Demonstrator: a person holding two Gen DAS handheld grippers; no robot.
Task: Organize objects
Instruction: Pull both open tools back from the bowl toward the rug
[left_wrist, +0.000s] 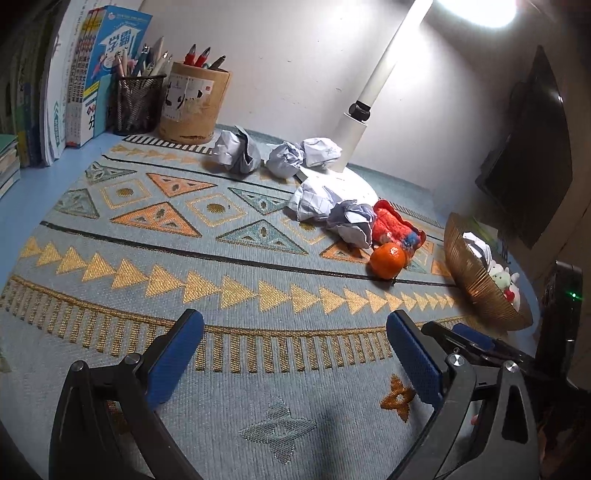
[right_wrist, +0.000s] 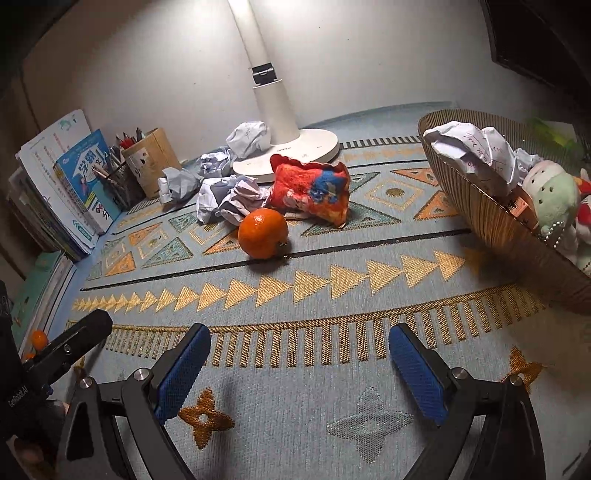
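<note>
Right wrist view: the right claw (right_wrist: 299, 354) gapes wide and empty above the counter (right_wrist: 332, 295); the orange (right_wrist: 263, 232) lies ahead, slightly left, the basket (right_wrist: 491, 218) ahead-right. The left claw (left_wrist: 295, 339) is likewise wide, holding nothing.

the mat (right_wrist: 295, 306) in front of the orange (right_wrist: 263, 232) is bare, so a gripper can pass there. behind the orange, paper balls (right_wrist: 225, 201) and a red cloth toy (right_wrist: 314, 192) crowd in. right of the orange, the basket (right_wrist: 491, 221) blocks the way.
</note>
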